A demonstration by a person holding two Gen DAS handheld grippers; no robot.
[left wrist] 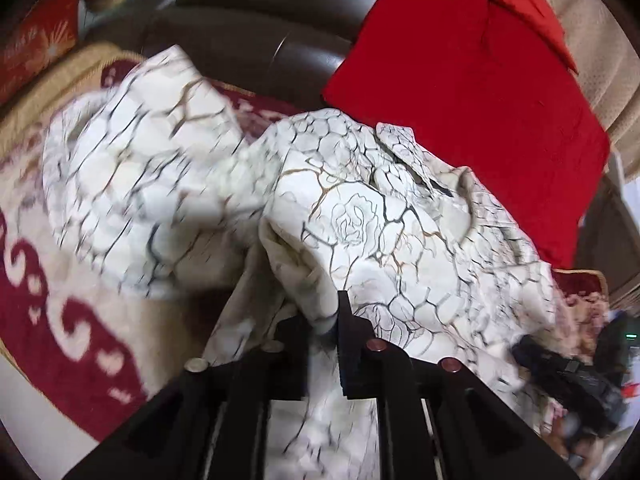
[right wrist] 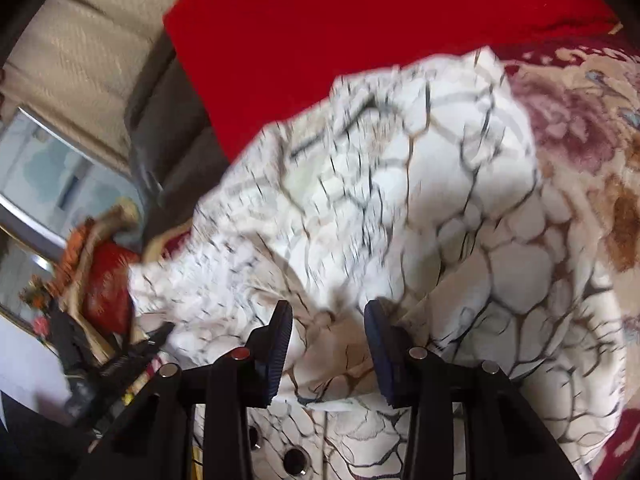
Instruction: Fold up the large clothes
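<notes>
The white crackle-print garment (left wrist: 360, 216) lay crumpled on the patterned blanket (left wrist: 60, 280) beside the red cushion (left wrist: 460, 100), no neat fold yet made. The left gripper (left wrist: 324, 320) was clamped on a bunched edge; the right gripper (right wrist: 328, 320) had its jaws apart around a ridge of the cloth, so most folding seemed left

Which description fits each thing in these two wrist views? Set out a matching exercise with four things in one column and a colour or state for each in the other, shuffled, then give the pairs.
Things
1. cushion
2. garment
3. left gripper
4. blanket

Descriptions
A. white with a dark crackle and rose print
B. plain bright red
C. cream with dark red swirls
D. pinching a fold of cloth

Pairs: 1-B, 2-A, 3-D, 4-C
</notes>
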